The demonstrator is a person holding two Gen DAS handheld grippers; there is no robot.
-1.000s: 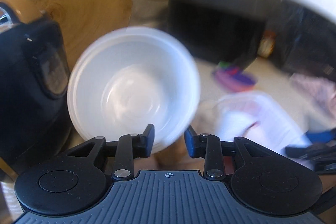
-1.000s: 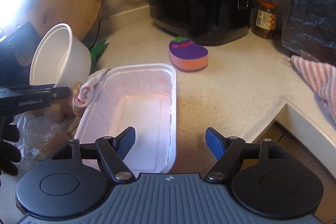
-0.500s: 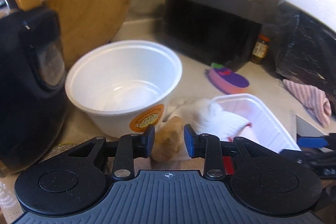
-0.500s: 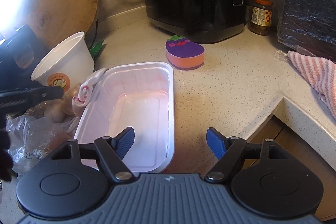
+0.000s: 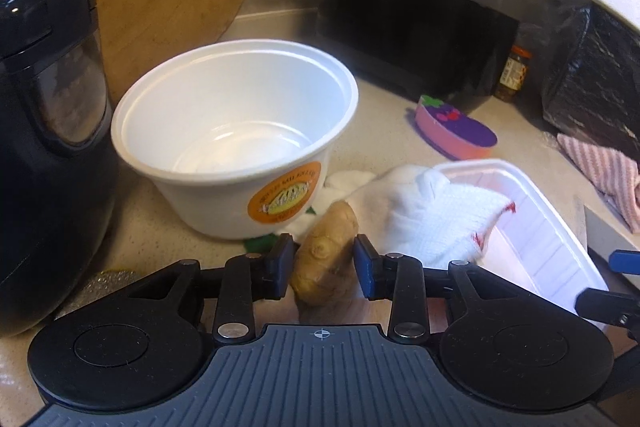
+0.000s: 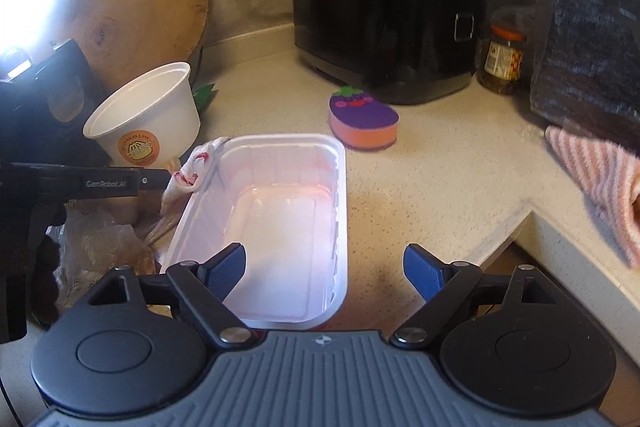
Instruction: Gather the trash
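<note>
the white bowl [image 5: 236, 131], lifted and tilted a second ago, now stands on the desk [image 6: 420, 195] near its back left, released. left claw [image 5: 323, 263] sits narrow around ginger [image 5: 326, 251]; right claw [image 6: 324, 267] wide over the tray [image 6: 340, 187].

Ahead of my hand-held gripper [image 5: 323, 261]: smooth white foam bowl [image 5: 236, 131], knobbly matt ginger [image 5: 326, 255], woven cloth [image 5: 436, 219], speckled stone desk [image 6: 420, 179].
</note>
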